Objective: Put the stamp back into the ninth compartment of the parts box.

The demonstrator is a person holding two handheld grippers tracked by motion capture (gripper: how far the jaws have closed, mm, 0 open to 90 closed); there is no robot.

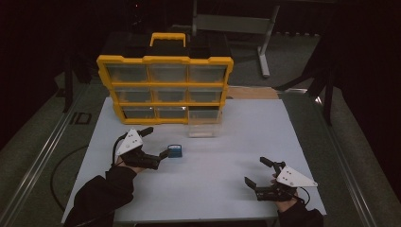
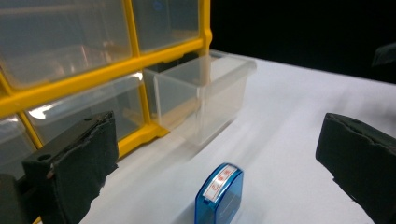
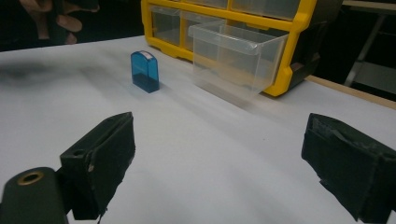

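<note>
A small blue translucent box [image 1: 175, 151] [image 2: 220, 192] [image 3: 145, 71] stands upright on the white table [image 1: 222, 156], in front of the yellow drawer organizer [image 1: 165, 87]. The organizer's bottom-right clear drawer [image 1: 204, 124] [image 2: 203, 99] [image 3: 236, 59] is pulled out onto the table. My left gripper [image 1: 156, 142] [image 2: 215, 163] is open, its jaws wide apart just left of the blue box, with the box ahead between them. My right gripper [image 1: 257, 172] [image 3: 224, 158] is open near the table's front right, holding nothing.
The organizer has a yellow handle [image 1: 168, 39] on top and several shut clear drawers. A metal stand [image 1: 265, 42] rises behind the table. A wooden strip [image 1: 250, 92] shows at the table's far edge. The person's dark sleeves [image 1: 101, 194] enter from the bottom.
</note>
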